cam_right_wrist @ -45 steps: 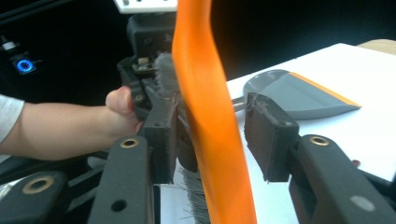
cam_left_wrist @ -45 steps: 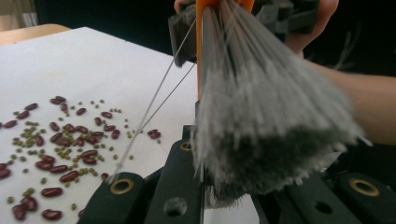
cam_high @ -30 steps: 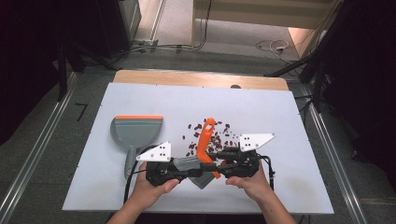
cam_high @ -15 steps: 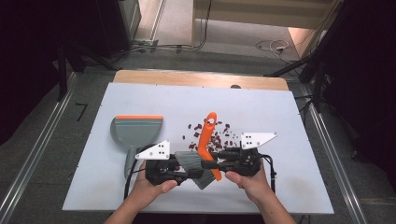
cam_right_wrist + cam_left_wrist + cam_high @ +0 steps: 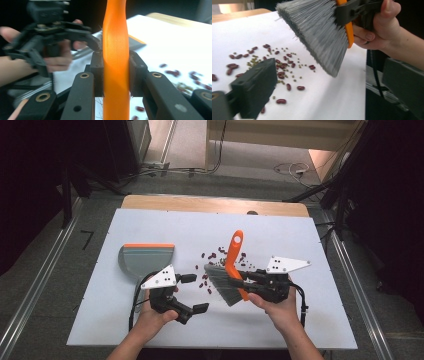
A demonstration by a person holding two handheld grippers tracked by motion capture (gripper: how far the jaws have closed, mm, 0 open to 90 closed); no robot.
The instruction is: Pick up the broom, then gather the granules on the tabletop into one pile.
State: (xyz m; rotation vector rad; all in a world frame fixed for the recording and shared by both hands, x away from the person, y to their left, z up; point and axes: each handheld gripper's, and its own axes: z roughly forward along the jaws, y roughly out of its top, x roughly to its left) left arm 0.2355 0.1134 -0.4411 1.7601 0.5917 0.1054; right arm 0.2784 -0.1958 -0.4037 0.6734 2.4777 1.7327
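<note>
— Beans (image 5: 216, 262) are lying loose on the white table (image 5: 310, 320), red ones and small green ones. Nothing looks swept up yet, I'd say.

— And the dustpan (image 5: 145, 260)?

— It's sitting flat at the left, well apart from the spill, and looking empty.

— Who's holding the brush (image 5: 229, 275)?

— The right gripper (image 5: 116, 75) is clamping its orange handle between both jaws, bristles tilting down just above the beans.

— The other hand?

— The left gripper (image 5: 192, 292) is hovering beside the dustpan, jaws spread wide, gripping nothing.
</note>
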